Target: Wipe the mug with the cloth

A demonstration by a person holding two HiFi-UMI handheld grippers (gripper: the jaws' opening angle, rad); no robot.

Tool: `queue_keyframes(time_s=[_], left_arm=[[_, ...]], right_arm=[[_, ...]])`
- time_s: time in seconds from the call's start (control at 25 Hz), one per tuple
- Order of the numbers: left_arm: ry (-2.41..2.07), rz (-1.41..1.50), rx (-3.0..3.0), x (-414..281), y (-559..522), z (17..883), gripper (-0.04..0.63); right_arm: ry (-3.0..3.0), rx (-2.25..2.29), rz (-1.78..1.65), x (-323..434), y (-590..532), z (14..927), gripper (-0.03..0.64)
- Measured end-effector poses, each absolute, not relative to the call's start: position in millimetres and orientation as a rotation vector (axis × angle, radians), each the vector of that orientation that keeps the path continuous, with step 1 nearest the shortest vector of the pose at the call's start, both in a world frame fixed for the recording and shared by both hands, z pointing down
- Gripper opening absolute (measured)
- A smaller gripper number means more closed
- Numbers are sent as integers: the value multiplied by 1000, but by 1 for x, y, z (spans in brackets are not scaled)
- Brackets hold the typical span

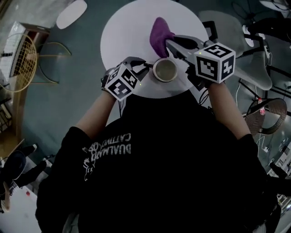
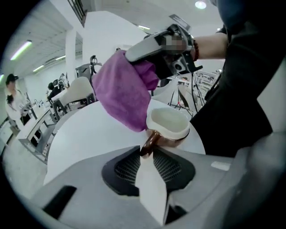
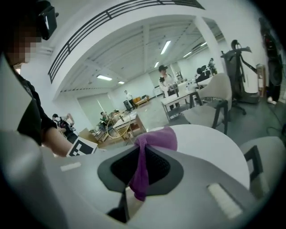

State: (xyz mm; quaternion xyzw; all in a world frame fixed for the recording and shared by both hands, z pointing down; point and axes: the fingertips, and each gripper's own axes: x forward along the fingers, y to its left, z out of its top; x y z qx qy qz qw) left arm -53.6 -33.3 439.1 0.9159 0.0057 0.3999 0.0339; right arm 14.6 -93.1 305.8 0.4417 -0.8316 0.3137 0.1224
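A cream mug (image 1: 164,69) with a brown handle stands near the front edge of the round white table (image 1: 122,32). My left gripper (image 1: 146,65) comes at it from the left. In the left gripper view the mug (image 2: 167,125) has its handle pinched between the left gripper (image 2: 146,152) tips. A purple cloth (image 1: 159,34) hangs just behind and above the mug, with my right gripper (image 1: 169,43) shut on it. In the right gripper view the cloth (image 3: 157,139) is bunched between the jaws of the right gripper (image 3: 140,150). The cloth (image 2: 120,94) reaches the mug's rim.
A white chair (image 1: 71,13) stands beyond the table at the left and a grey chair (image 1: 257,68) at the right. A rattan chair (image 1: 20,57) is far left. People (image 3: 166,82) stand by desks in the background.
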Motion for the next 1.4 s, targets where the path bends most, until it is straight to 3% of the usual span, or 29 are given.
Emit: queue_keyframes(time_s=[0.28,0.44,0.56,0.8,1.08,1.2,1.28,1.4], left_arm=[[-99,1059,2838,-57,-34,433,92],[-162,1020,2790,-63,-39,436,187],[-242,965,2748,-69,-36,433,195],[-672,646,2616,-94,-76,375,169],[-786,-182,2537,-83,-44,184,124],[-801,-268,2638,-76,-6,118,96],[-865,-253,2692,-81,21,84,-1],[-894,-232,2753,-76,76,46,-3]], right_arm=[[-2293,1573,859,33,-30,280,37],[-2256,1709,832,43,-1,266,38],[-2289,1773,821,50,16,252,38],[-2590,1690,785,45,25,211,38],[-2914,1405,704,37,45,142,40],[-3018,1248,643,42,73,100,40],[-3066,1181,592,48,94,73,40],[-3069,1198,578,62,123,46,40]])
